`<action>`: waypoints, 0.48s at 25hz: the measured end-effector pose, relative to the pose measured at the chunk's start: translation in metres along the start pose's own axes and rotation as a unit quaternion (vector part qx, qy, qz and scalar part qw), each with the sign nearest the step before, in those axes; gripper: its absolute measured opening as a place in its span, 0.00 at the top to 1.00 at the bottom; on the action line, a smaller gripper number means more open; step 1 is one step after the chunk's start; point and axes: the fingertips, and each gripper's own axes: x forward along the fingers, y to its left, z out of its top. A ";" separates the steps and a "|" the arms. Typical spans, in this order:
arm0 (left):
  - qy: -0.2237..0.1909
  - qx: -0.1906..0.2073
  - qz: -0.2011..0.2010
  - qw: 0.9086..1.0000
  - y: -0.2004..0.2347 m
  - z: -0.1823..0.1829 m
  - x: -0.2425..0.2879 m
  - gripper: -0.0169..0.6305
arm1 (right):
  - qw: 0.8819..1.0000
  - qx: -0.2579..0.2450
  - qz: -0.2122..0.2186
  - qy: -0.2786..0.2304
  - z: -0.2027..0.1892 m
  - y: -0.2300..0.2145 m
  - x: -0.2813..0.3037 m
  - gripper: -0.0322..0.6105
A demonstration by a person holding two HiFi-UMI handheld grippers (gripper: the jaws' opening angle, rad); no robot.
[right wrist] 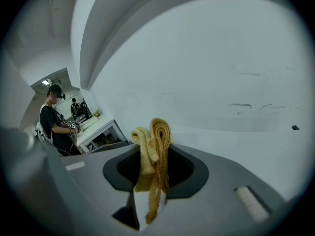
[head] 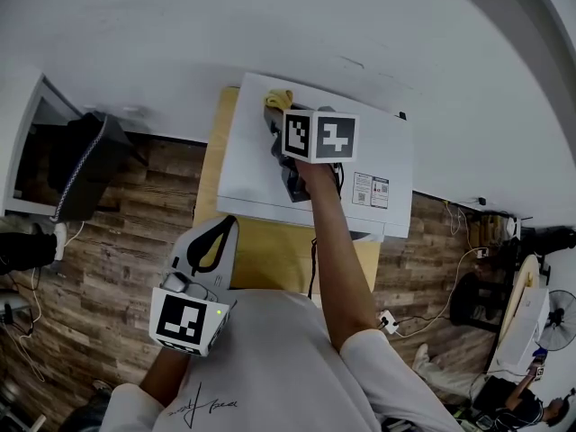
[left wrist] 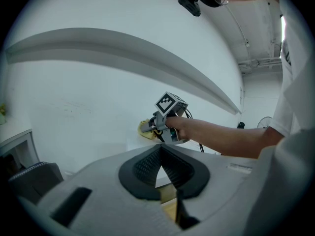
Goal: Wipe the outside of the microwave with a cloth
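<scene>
The white microwave stands on a yellow table against a white wall. My right gripper reaches over the microwave's top and is shut on a folded yellow cloth, which lies at the top's far left corner. In the right gripper view the cloth stands bunched between the jaws of the right gripper, above the white top. My left gripper hangs low near my body, off the microwave, shut with nothing in it. The left gripper view shows the left gripper and, beyond it, the cloth.
A black bag leans by a white desk at the left. Wooden floor surrounds the table. Cables and a power strip lie on the floor at the right, with a fan farther right. Another person stands far off.
</scene>
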 end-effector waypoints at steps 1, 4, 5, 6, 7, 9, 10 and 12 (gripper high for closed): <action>0.000 0.000 0.001 1.000 0.001 0.000 0.000 0.99 | 1.000 -0.002 0.003 0.000 0.000 0.003 0.002 0.76; 0.002 0.000 0.004 1.000 0.003 0.000 0.001 0.99 | 1.000 -0.004 0.015 0.001 0.002 0.012 0.007 0.76; 0.002 0.000 0.005 1.000 0.003 0.001 0.001 0.99 | 1.000 -0.005 0.020 0.001 0.003 0.016 0.009 0.76; 0.001 0.000 0.005 1.000 0.004 0.001 0.002 0.99 | 1.000 -0.007 0.024 0.001 0.003 0.019 0.012 0.76; 0.001 0.000 0.007 1.000 0.005 0.001 0.002 0.99 | 1.000 -0.009 0.028 0.002 0.004 0.023 0.014 0.76; 0.001 -0.001 0.009 1.000 0.007 0.002 0.002 0.99 | 0.999 -0.013 0.034 0.004 0.004 0.030 0.018 0.76; 0.002 -0.001 0.010 1.000 0.007 0.002 0.002 0.99 | 0.999 -0.016 0.038 0.005 0.004 0.035 0.019 0.76; 0.007 0.002 0.010 1.000 0.008 0.001 0.001 0.99 | 0.999 -0.022 0.048 0.007 0.004 0.045 0.022 0.76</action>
